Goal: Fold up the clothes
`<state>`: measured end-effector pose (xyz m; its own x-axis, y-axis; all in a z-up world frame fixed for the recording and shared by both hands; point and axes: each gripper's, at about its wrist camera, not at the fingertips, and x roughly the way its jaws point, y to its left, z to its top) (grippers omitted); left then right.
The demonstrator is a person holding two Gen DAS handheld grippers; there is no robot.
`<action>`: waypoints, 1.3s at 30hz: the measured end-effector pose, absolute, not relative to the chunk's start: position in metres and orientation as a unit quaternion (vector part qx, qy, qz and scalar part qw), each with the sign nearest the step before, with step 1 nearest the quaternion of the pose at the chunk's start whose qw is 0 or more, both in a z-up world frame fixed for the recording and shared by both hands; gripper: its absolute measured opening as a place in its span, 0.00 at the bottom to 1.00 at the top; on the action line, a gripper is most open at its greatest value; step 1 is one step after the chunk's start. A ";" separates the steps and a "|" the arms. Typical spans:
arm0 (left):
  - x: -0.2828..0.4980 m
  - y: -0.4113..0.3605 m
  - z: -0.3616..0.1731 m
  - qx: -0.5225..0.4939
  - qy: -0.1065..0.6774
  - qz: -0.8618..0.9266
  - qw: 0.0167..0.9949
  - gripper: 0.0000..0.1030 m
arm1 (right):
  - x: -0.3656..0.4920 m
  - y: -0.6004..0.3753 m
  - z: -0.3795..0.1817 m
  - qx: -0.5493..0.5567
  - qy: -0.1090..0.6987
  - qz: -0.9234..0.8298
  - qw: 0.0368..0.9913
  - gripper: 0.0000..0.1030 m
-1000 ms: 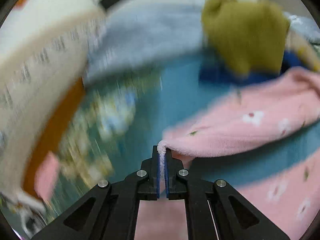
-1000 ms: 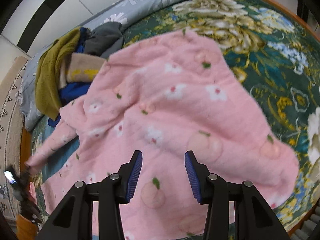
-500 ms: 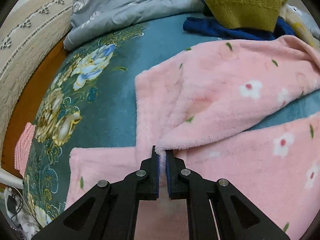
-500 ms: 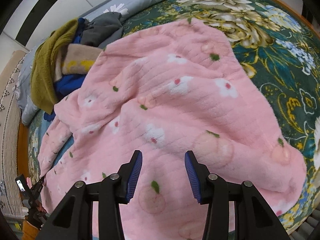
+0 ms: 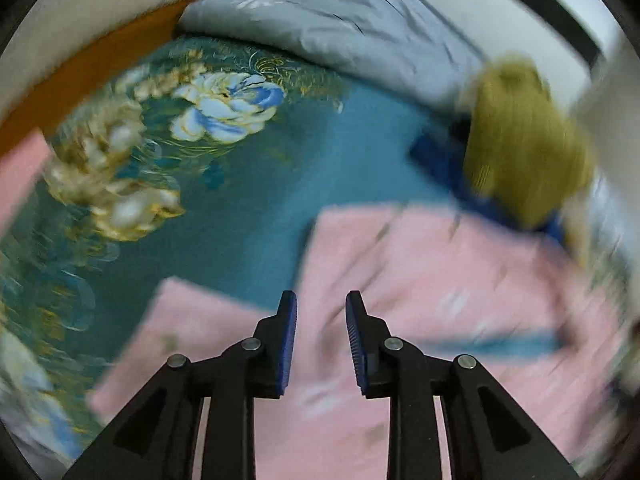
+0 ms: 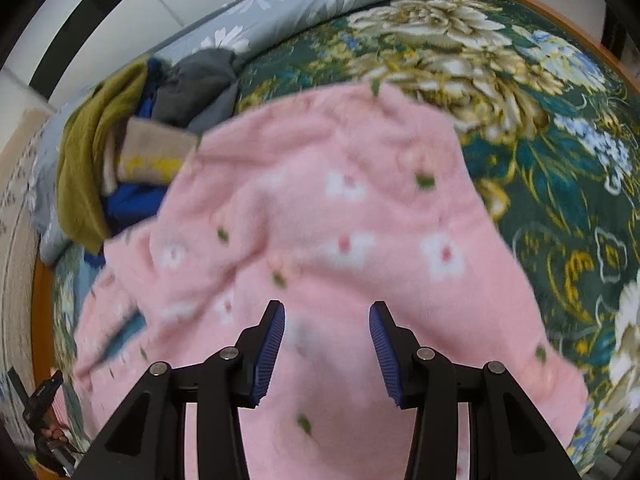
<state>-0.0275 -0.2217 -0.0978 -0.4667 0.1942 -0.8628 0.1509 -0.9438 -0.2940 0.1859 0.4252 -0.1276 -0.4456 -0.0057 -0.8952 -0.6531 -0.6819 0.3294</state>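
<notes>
A fluffy pink garment (image 6: 340, 220) with white flowers and green leaves lies spread on the bed. In the left wrist view the same pink garment (image 5: 440, 280) is blurred, with a sleeve end (image 5: 192, 332) lying flat on the teal cover. My left gripper (image 5: 321, 304) is open above the pink cloth with nothing between its fingers. My right gripper (image 6: 327, 314) is open too, hovering over the body of the garment, holding nothing.
A pile of clothes sits at the head of the bed: an olive knit (image 6: 88, 168), a grey piece (image 6: 196, 84), a blue piece (image 6: 132, 204) and a beige one (image 6: 156, 152). A grey floral quilt (image 5: 340, 24) lies behind. The flowered bedspread (image 6: 540, 128) extends right.
My left gripper has opened and let go of the pink sleeve, which now lies on the bed. That view swings fast and is blurred. The right gripper stays open, drifting slightly.
</notes>
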 end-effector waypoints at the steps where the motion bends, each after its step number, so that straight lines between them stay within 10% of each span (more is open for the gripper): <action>1: -0.039 -0.220 -0.100 -0.519 -0.208 0.829 0.022 0.32 | 0.179 0.425 -0.125 -0.480 0.344 0.781 0.205 0.46; 13: -0.150 -0.175 -0.199 -0.576 -0.487 0.654 -0.066 0.42 | 0.113 0.411 -0.119 -0.485 0.329 0.787 0.192 0.46; 20: -0.161 -0.163 -0.210 -0.599 -0.472 0.636 -0.119 0.42 | 0.091 0.432 -0.118 -0.470 0.354 0.778 0.219 0.46; 23: -0.160 -0.158 -0.207 -0.610 -0.450 0.639 -0.131 0.09 | 0.087 0.435 -0.124 -0.468 0.371 0.771 0.221 0.46; 30: -0.156 -0.147 -0.200 -0.632 -0.399 0.646 -0.158 0.00 | 0.089 0.438 -0.128 -0.469 0.375 0.768 0.224 0.46; 39: -0.112 -0.168 -0.073 -0.435 -0.367 0.815 0.109 0.00 | 0.112 0.453 -0.109 -0.441 0.388 0.776 0.230 0.46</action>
<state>-0.1118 -0.1679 -0.0728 -0.5984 0.4966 -0.6288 0.1424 -0.7064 -0.6934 0.1121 0.4530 -0.1087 -0.5063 0.0144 -0.8622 -0.6987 -0.5928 0.4004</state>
